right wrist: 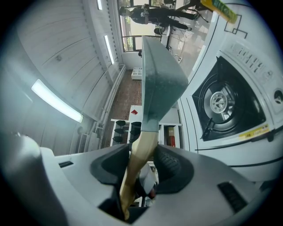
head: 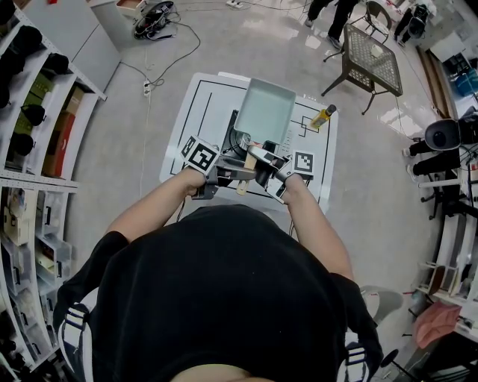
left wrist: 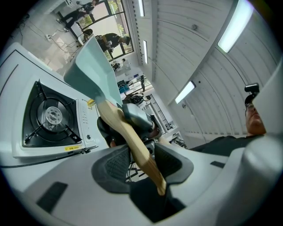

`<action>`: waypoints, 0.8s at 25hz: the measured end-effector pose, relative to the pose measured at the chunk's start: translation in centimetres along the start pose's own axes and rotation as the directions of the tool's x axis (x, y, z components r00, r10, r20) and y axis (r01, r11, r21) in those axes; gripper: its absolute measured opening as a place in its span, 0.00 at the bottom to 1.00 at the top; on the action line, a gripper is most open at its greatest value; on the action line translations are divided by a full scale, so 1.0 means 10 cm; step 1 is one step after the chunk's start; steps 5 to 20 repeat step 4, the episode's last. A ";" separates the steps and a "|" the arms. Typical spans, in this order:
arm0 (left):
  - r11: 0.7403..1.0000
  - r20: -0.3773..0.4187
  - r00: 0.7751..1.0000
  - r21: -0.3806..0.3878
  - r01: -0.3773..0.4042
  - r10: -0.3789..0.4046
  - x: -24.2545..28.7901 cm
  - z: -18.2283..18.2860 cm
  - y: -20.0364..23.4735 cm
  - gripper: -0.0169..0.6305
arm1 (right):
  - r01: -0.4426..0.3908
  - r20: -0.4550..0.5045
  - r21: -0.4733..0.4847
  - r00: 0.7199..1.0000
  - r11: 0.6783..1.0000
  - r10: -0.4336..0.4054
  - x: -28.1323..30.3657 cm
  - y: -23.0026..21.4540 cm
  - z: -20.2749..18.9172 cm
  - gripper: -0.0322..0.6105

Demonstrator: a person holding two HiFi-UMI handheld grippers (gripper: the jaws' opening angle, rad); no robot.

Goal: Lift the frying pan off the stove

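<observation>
A pale green square frying pan (head: 265, 110) hangs tilted in the air above the black gas stove (head: 237, 133). Its wooden handle (head: 249, 160) points toward me. My left gripper (head: 224, 175) and right gripper (head: 267, 170) meet at that handle from either side. In the left gripper view the handle (left wrist: 132, 141) runs between the jaws of the left gripper (left wrist: 142, 153), with the pan (left wrist: 90, 70) above the burner (left wrist: 51, 115). In the right gripper view the right gripper (right wrist: 141, 161) is shut on the handle (right wrist: 140, 152), and the pan (right wrist: 161, 84) rises clear of the burner (right wrist: 219, 101).
The stove stands on a white table with black lines (head: 317, 186). A yellow bottle (head: 323, 116) lies on it at the right. A metal mesh table (head: 371, 60) stands behind on the right, shelves (head: 37, 127) line the left, and cables (head: 153, 19) lie on the floor.
</observation>
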State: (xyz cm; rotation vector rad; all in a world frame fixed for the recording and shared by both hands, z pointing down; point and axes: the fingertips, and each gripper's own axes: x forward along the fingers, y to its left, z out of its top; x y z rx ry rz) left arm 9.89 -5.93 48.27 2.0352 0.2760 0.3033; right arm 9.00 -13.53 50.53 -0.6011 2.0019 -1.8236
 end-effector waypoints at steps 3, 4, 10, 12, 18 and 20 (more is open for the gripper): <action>1.000 -0.001 1.000 -0.001 -0.001 0.001 -0.01 0.01 0.03 0.30 | 0.000 -0.002 0.003 1.000 1.000 0.000 0.02 -0.02 0.01 0.33; 1.000 -0.001 1.000 -0.001 -0.001 0.001 -0.01 0.02 0.04 0.30 | 0.001 -0.002 0.004 1.000 1.000 -0.001 0.02 -0.03 0.02 0.33; 1.000 -0.001 1.000 -0.001 -0.001 0.001 -0.01 0.02 0.04 0.30 | 0.001 -0.002 0.004 1.000 1.000 -0.001 0.02 -0.03 0.02 0.33; 1.000 -0.001 1.000 -0.001 -0.001 0.001 -0.01 0.02 0.04 0.30 | 0.001 -0.002 0.004 1.000 1.000 -0.001 0.02 -0.03 0.02 0.33; 1.000 -0.001 1.000 -0.001 -0.001 0.001 -0.01 0.02 0.04 0.30 | 0.001 -0.002 0.004 1.000 1.000 -0.001 0.02 -0.03 0.02 0.33; 1.000 -0.001 1.000 -0.001 -0.001 0.001 -0.01 0.02 0.04 0.30 | 0.001 -0.002 0.004 1.000 1.000 -0.001 0.02 -0.03 0.02 0.33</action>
